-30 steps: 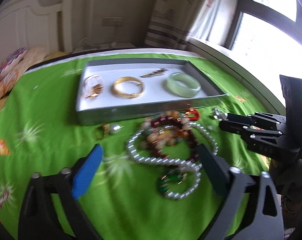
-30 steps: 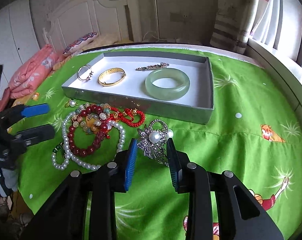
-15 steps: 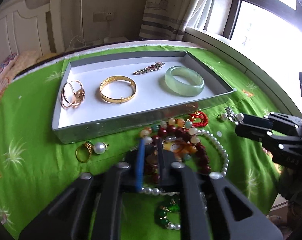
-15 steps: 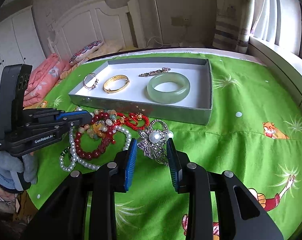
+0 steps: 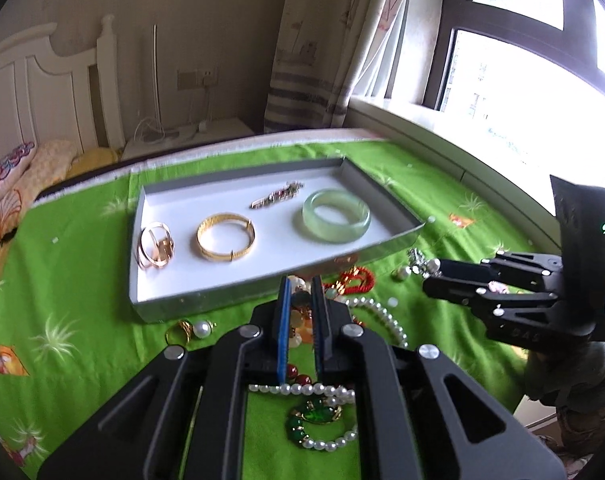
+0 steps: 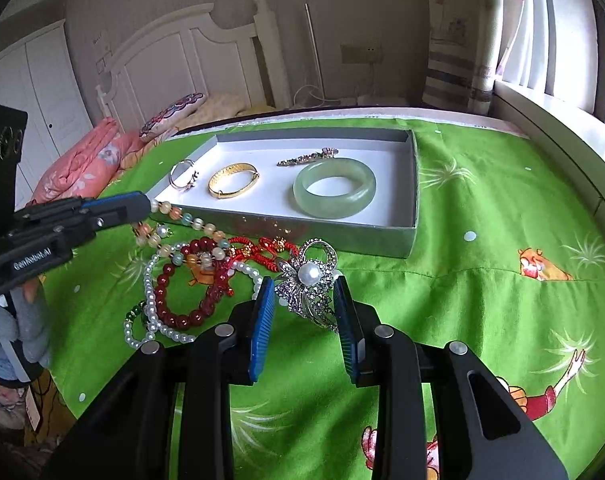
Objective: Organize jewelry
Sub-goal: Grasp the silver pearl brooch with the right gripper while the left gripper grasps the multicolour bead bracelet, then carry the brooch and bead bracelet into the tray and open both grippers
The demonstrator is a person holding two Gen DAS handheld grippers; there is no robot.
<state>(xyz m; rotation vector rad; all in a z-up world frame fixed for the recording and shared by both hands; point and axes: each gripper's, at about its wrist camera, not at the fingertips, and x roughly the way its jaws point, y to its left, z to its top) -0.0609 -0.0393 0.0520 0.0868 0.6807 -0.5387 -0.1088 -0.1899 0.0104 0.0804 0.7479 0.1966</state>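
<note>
Left gripper (image 6: pixel 148 206), frame left, pinches the bead bracelet (image 6: pixel 190 220) up toward the tray (image 6: pixel 412 184) for sorting, while the right gripper (image 6: pixel 304 300) brackets the brooch (image 6: pixel 308 276), spread.

Home bedroom. White carved wooden headboard (image 6: pixel 190 64) against a beige wall, patterned floral pillow (image 6: pixel 172 114) and folded pink quilt (image 6: pixel 82 160) at the bed's head. Bright green cartoon-print bedsheet (image 6: pixel 502 208) covers the mattress. White panelled wardrobe doors (image 6: pixel 34 80) on the left, striped beige curtain (image 5: pixel 314 48) beside a dark-framed window (image 5: pixel 542 48), wall socket (image 5: pixel 198 78) with cables.
</note>
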